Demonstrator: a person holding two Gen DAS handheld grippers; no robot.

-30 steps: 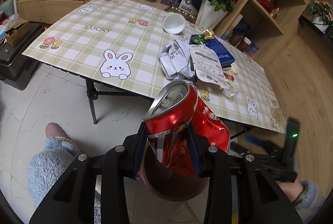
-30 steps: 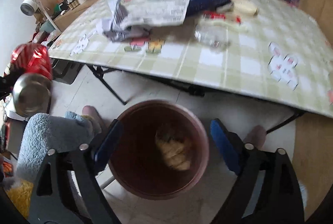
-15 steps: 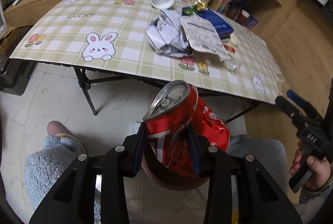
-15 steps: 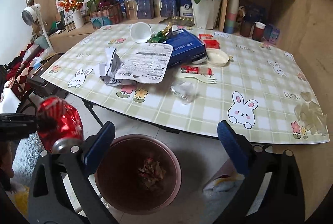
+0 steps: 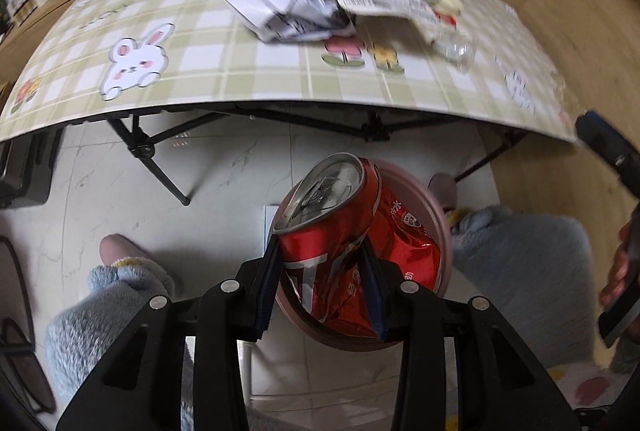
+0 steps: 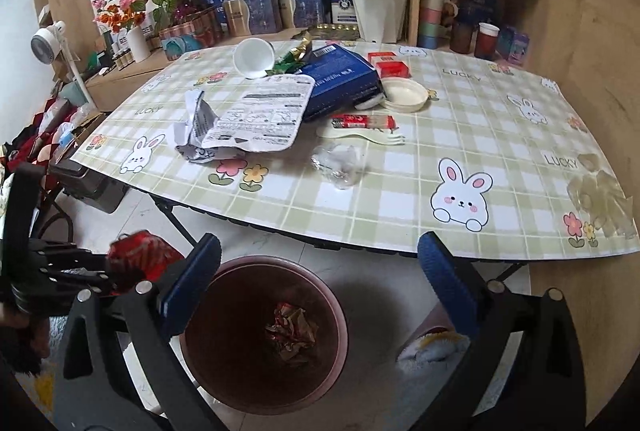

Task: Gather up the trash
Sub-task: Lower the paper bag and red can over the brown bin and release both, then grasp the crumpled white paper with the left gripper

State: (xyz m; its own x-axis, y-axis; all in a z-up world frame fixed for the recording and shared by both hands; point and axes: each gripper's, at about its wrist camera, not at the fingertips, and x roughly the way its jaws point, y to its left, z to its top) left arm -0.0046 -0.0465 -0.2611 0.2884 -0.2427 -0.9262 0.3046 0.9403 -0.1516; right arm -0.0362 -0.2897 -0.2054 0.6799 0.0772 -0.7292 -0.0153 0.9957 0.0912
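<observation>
The crushed red can [image 5: 352, 243] is pinched between the two pads of your left claw [image 5: 320, 271], tilted with its silver top toward 11 o'clock, and in the left wrist view it hangs directly over the pink bin [image 5: 438, 227], whose rim shows behind and below it from 1 o'clock round to 6 o'clock. In the right wrist view the same can [image 6: 138, 251] appears at 9 o'clock of the bin [image 6: 264, 339], beside the rim more than above the middle, so you cannot tell from the two views how well it is centred. Your right claw [image 6: 320, 287] is spread wide and holds nothing; it looks down into the bin, where one crumpled wrapper [image 6: 292, 331] lies on the bottom. Step in hand, by judgement: dropping the can. The next move calls for bringing the can over the middle of the opening and then parting the left pads; a release too near the rim may send it to the floor. Beyond the bin, at 12 o'clock, the desk [image 6: 400, 199] carries further trash: crumpled paper [image 6: 196, 127], a flat printed packet [image 6: 260, 115], a clear plastic scrap [image 6: 338, 163] and a tipped white cup [image 6: 254, 59].
</observation>
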